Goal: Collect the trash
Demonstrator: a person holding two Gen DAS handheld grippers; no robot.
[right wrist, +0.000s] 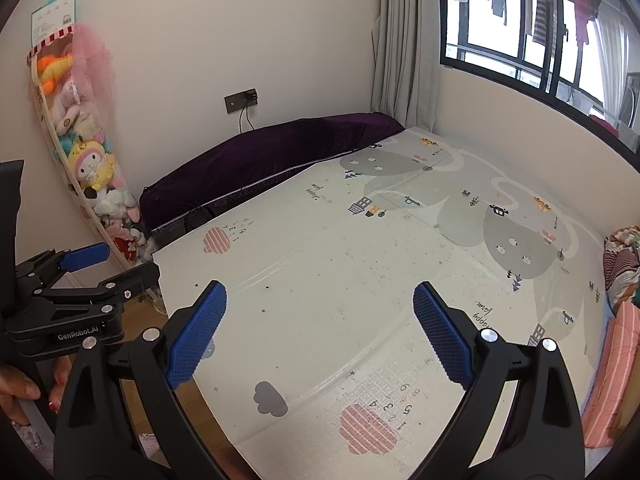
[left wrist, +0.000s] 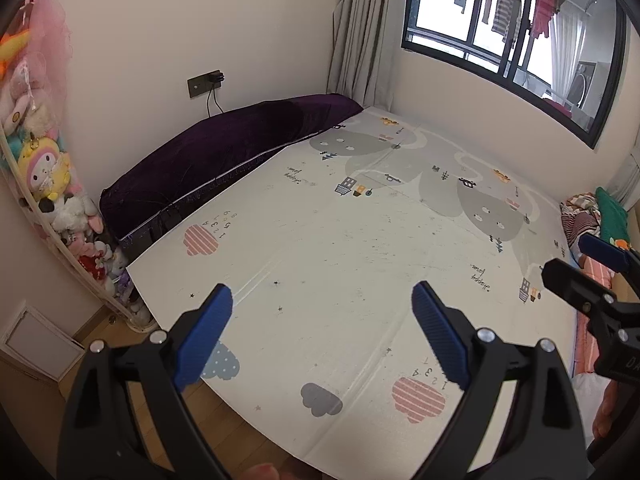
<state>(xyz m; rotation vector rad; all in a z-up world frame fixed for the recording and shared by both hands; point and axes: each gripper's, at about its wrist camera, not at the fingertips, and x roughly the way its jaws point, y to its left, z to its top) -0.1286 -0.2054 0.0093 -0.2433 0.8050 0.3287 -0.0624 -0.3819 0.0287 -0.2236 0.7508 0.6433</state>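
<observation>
The left gripper (left wrist: 322, 328) is held above the near edge of a printed play mat (left wrist: 340, 248); its jaws stand wide apart and hold nothing. The right gripper (right wrist: 320, 328) is level with it, its jaws equally wide apart and likewise empty. Each gripper appears at the edge of the other's view: the right gripper at the right edge of the left wrist view, the left gripper at the left edge of the right wrist view, where a hand (right wrist: 24, 392) grips its handle. Wood flooring (left wrist: 224, 412) shows at the mat's near left corner. No distinct trash item can be identified; only small dark specks (left wrist: 276, 282) lie scattered on the mat surface. Folded striped bedding (right wrist: 608, 376) lies along the mat's right edge. A dark purple cushion (left wrist: 224, 160) runs along the far left edge against the wall. A tall clear holder of plush toys (right wrist: 88, 160) stands in the left corner. A curtain (right wrist: 404, 44) and window (left wrist: 516, 32) occupy the far wall.
</observation>
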